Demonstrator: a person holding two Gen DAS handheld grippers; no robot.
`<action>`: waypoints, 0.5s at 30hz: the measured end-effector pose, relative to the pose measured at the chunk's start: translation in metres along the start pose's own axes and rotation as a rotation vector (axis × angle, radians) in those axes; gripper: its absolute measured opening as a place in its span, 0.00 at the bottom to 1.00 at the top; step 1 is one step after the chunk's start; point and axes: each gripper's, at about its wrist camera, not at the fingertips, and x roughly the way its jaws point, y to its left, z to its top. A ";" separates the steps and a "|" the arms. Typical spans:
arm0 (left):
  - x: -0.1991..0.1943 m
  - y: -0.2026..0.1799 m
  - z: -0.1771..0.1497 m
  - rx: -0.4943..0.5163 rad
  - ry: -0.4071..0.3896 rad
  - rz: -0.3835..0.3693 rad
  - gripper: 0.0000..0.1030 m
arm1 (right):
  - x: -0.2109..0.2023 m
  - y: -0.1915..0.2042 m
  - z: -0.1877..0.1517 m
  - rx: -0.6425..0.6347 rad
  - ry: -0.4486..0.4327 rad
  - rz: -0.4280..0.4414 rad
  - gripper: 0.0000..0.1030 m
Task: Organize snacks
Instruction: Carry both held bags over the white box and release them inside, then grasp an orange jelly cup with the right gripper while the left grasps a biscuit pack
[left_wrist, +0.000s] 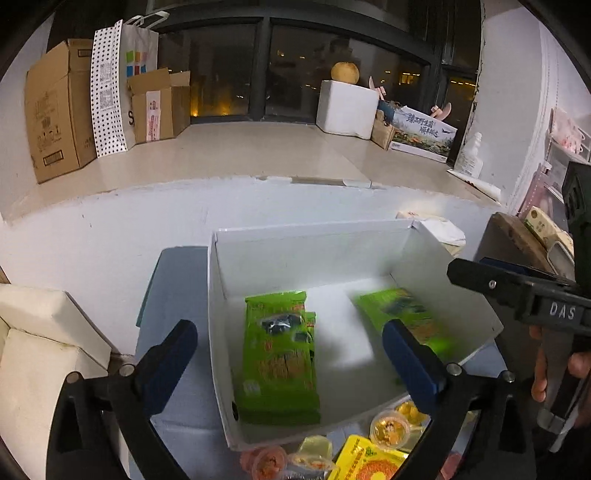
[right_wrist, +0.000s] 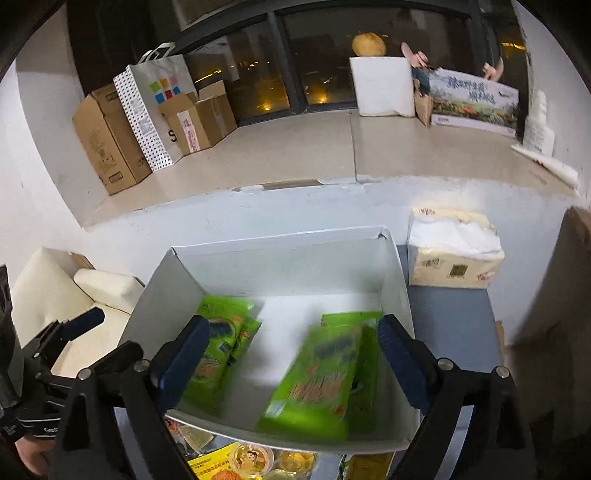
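Observation:
A white open box (left_wrist: 221, 288) (right_wrist: 400, 280) stands on a blue-grey table. Green snack packets lie inside: a stack at the left (left_wrist: 279, 354) (right_wrist: 218, 347) and a blurred one at the right (left_wrist: 402, 314) (right_wrist: 317, 373). My left gripper (left_wrist: 291, 350) is open and empty above the box's near left part. My right gripper (right_wrist: 291, 350) is open and empty above the box's near edge; its body also shows in the left wrist view (left_wrist: 517, 291). Jelly cups (left_wrist: 389, 428) (right_wrist: 255, 459) and a yellow packet (left_wrist: 369, 461) lie in front of the box.
A tissue pack (right_wrist: 454, 254) sits right of the box. White cushions (left_wrist: 40, 332) (right_wrist: 55, 295) lie at the left. A window ledge behind holds cardboard boxes (left_wrist: 55, 110), a dotted paper bag (right_wrist: 147, 110), a white foam box (left_wrist: 347, 107) and a printed carton (right_wrist: 472, 99).

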 end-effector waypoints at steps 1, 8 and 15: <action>-0.002 0.000 -0.002 0.000 0.003 0.006 1.00 | -0.003 -0.003 -0.003 0.014 -0.007 0.002 0.92; -0.031 -0.010 -0.021 0.036 -0.008 0.027 1.00 | -0.043 -0.014 -0.019 0.086 -0.050 0.043 1.00; -0.094 -0.040 -0.053 0.103 -0.073 0.009 1.00 | -0.118 0.004 -0.059 -0.034 -0.162 0.048 1.00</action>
